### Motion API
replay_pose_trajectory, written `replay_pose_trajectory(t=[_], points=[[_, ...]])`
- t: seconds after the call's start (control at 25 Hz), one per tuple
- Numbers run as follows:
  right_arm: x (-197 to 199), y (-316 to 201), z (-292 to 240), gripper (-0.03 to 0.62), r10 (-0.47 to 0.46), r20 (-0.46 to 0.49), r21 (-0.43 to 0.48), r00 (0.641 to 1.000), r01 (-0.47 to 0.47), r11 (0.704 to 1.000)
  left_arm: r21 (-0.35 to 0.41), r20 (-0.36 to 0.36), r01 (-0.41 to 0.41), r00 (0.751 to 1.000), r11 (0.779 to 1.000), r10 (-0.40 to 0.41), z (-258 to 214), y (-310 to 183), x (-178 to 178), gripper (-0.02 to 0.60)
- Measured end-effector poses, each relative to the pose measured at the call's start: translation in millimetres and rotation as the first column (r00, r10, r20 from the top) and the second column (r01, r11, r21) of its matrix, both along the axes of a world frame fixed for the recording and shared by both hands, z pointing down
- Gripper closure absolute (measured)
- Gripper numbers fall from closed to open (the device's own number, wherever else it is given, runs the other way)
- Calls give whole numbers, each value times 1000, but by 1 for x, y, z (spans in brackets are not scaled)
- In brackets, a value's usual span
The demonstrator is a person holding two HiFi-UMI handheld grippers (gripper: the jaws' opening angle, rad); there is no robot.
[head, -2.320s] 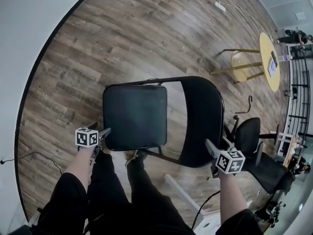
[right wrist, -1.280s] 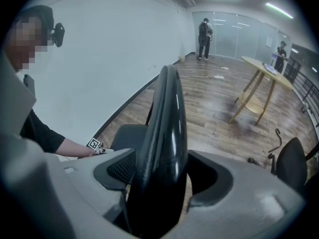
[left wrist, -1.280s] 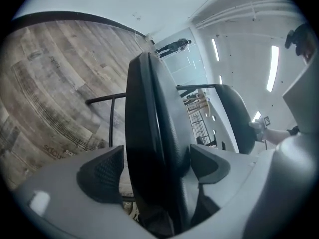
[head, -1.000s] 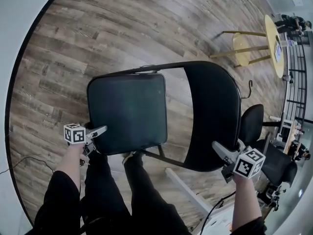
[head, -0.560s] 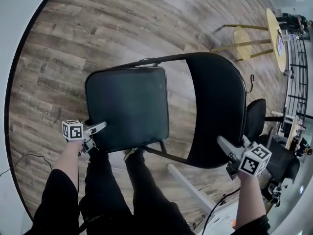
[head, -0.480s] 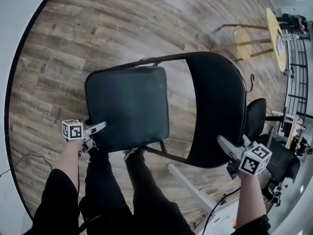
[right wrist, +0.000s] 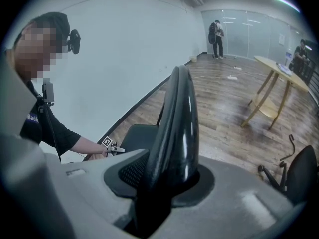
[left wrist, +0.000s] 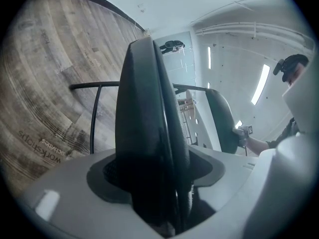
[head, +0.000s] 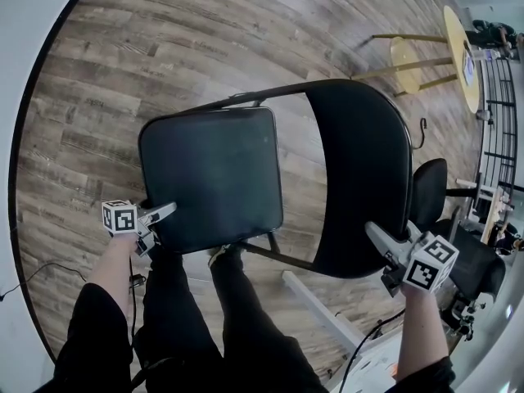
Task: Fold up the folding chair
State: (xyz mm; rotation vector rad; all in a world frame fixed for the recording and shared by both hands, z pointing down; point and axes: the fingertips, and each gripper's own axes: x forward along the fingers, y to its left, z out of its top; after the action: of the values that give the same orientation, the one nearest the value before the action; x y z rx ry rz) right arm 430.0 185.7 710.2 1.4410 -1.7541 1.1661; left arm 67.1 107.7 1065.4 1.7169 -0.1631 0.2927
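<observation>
Jaws just closed, left tool (head: 162,219) clamps the black padded folding chair (head: 246,137) at its seat (head: 205,195), right tool (head: 372,234) at its backrest (head: 360,137).

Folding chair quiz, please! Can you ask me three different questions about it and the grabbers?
1. True or false: the folding chair is already folded flat.
2. What sits between the right gripper's jaws? A a cup, B the backrest, C nothing.
3. Fill in: the left gripper grips the chair's ____.
Key: 1 false, it stands open. 2 B. 3 seat. Both grippers' jaws have just been closing on these parts.
</observation>
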Motion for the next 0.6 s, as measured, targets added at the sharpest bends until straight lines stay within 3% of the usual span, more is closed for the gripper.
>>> replay_pose_trajectory(t=[0.6], points=[[-13,-5,-26,503,2,33,22,999,-2,1000,-7,52,-15,999,1000,15,-29,2,14,273]])
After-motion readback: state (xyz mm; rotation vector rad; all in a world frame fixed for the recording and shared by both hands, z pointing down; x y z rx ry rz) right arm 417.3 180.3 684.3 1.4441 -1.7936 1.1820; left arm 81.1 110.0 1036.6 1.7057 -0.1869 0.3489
